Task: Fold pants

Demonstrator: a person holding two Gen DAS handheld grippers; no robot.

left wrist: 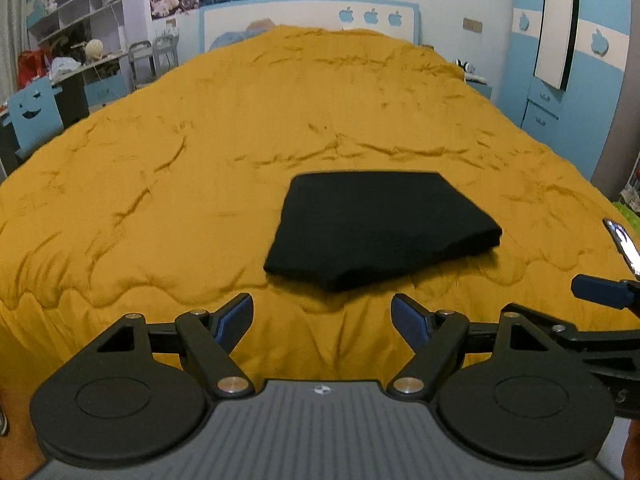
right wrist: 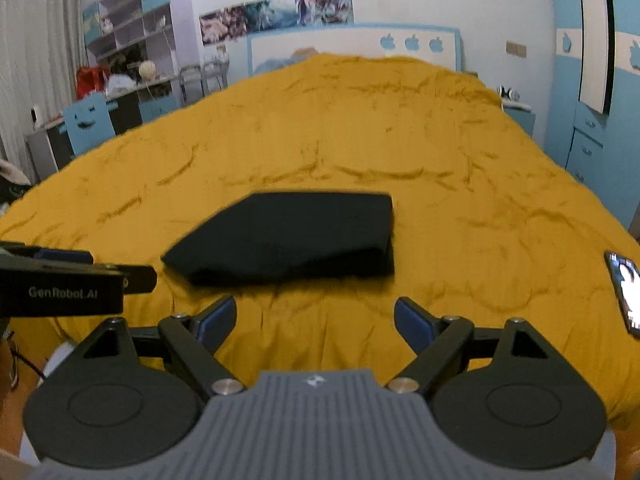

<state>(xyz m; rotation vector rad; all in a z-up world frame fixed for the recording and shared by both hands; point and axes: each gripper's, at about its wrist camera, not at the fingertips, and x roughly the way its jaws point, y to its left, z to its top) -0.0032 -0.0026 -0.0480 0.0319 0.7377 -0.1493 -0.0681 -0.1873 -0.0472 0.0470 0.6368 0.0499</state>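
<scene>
The black pants (left wrist: 376,232) lie folded into a compact flat bundle on the mustard-yellow bedspread (left wrist: 160,160), near the bed's front edge. My left gripper (left wrist: 322,312) is open and empty, held back from the bundle's near edge without touching it. In the right wrist view the same pants (right wrist: 296,236) lie ahead and slightly left. My right gripper (right wrist: 315,314) is open and empty, also short of the bundle. The left gripper's body shows at the left edge of the right wrist view (right wrist: 64,280); a right fingertip (left wrist: 600,290) shows at the right edge of the left wrist view.
A phone (right wrist: 626,292) with a lit screen lies on the bedspread at the right, also in the left wrist view (left wrist: 624,246). A white and blue headboard (left wrist: 312,20) stands at the far end. A desk with shelves (left wrist: 72,40) is left, a blue wardrobe (left wrist: 580,60) right.
</scene>
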